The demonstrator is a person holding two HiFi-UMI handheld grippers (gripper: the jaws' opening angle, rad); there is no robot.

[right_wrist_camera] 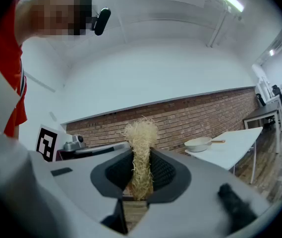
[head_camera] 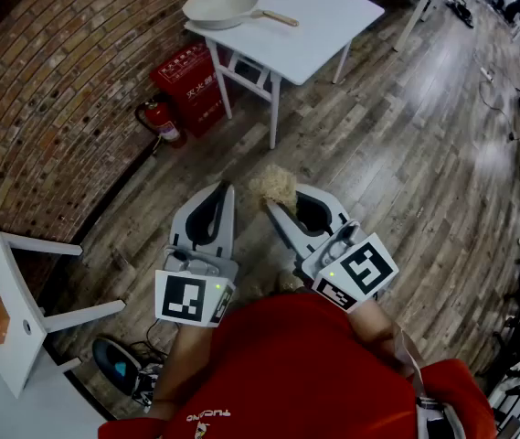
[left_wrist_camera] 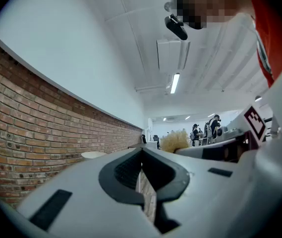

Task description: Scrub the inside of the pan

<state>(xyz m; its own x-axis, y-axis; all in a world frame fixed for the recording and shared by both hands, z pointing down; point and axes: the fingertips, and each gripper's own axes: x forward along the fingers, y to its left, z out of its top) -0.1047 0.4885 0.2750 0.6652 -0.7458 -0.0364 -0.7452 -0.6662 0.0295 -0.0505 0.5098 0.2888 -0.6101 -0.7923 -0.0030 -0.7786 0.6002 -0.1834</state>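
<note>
Pan sits on the white desk, well ahead of the right gripper, which pinches a straw-coloured scrubber. The left gripper beside it is pressed together, empty. Best to close in, steady the handle, then press the scrubber flat inside.

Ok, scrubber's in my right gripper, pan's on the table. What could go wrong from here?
The pan sits by the table's corner with nothing steadying it; the left gripper is shut and empty, so scrubbing may slide it off. The scrubber is loose fibre pinched in the right gripper and may slip or shed under pressure.
</note>
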